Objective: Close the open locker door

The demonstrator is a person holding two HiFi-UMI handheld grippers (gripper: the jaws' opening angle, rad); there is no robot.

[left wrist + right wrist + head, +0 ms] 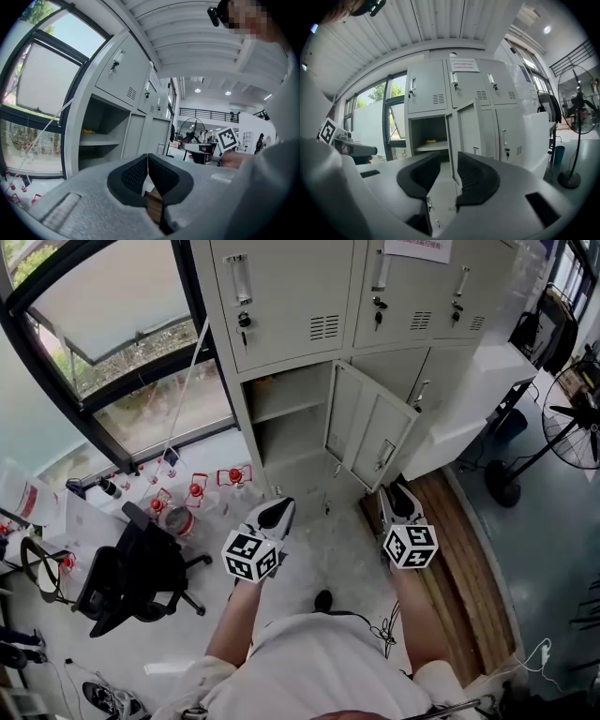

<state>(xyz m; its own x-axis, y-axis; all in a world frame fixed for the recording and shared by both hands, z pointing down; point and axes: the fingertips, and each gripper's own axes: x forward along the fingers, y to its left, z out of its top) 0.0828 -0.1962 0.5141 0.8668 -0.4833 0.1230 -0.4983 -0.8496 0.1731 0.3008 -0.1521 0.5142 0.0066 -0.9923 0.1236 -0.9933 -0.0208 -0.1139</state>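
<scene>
The grey locker bank (pixel 291 296) fills the top of the head view. Its lower compartment (pixel 292 423) stands open, and the open locker door (pixel 370 427) swings out toward me at the right. My left gripper (pixel 272 517) hangs in front of the compartment, apart from it, with its pads shut and nothing between them (pixel 148 157). To the right, below the door's free edge and clear of it, is my right gripper (pixel 401 502). Its jaws stand open and empty (pixel 449 161), with the door (pixel 466 131) seen between them farther off.
A black office chair (pixel 131 573) stands at the left, near red-capped bottles (pixel 197 491) on the floor by the window. A wooden platform (pixel 469 568) runs along the right. A white counter (pixel 487 390) and a standing fan (pixel 572 427) are beyond it.
</scene>
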